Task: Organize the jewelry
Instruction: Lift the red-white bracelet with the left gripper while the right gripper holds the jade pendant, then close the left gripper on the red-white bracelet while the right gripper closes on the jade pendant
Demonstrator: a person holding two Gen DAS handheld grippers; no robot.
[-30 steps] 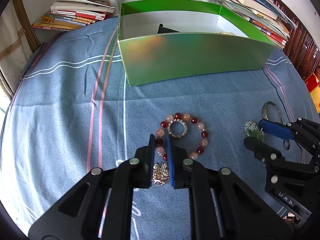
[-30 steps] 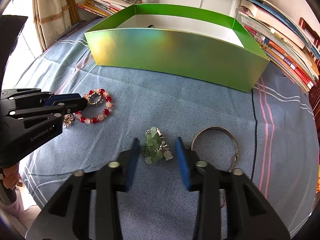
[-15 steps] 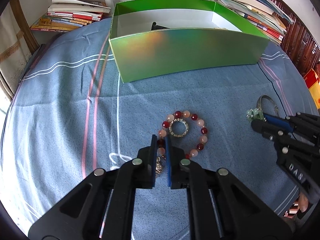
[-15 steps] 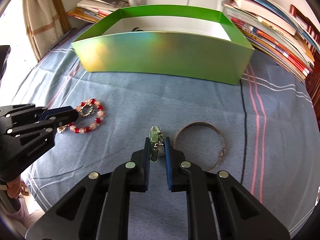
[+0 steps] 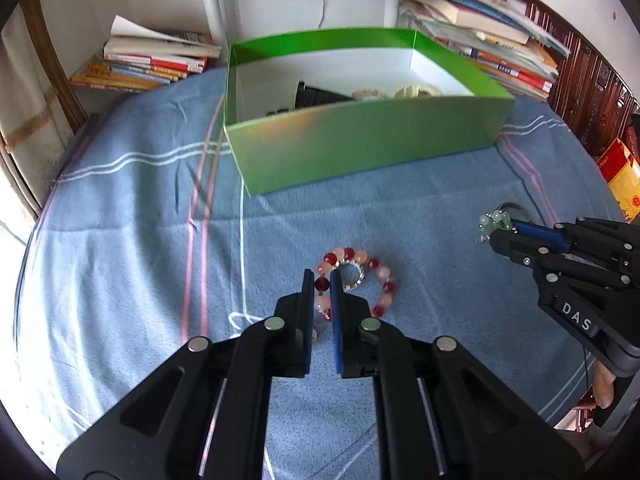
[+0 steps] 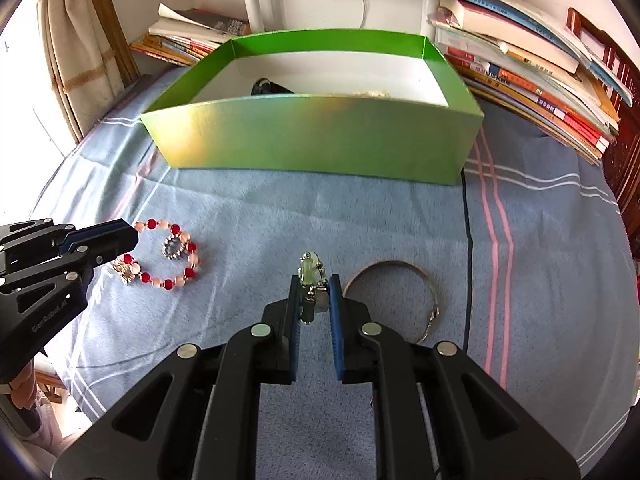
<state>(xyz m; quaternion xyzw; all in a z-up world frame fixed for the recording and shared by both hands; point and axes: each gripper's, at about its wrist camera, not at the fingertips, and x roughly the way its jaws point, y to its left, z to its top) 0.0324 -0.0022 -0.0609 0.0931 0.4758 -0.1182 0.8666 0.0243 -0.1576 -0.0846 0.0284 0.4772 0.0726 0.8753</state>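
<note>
Both sets of fingers are clamped now, left gripper (image 5: 318,280) on the red-and-pink bead bracelet (image 5: 362,276), right gripper (image 6: 314,288) on the green bead charm (image 6: 311,276), and the green box (image 6: 320,140) sits straight ahead beyond both fingertips, bangle (image 6: 394,300) left beside the right fingers.

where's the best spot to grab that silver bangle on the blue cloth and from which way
Take the silver bangle across its thin band on the open far arc, coming from above with one finger inside the loop and one outside. It lies flat on the blue cloth, so a level approach would likely just push it. The clasp end nearest the camera looks lumpier, probably a less sure grip.
</note>
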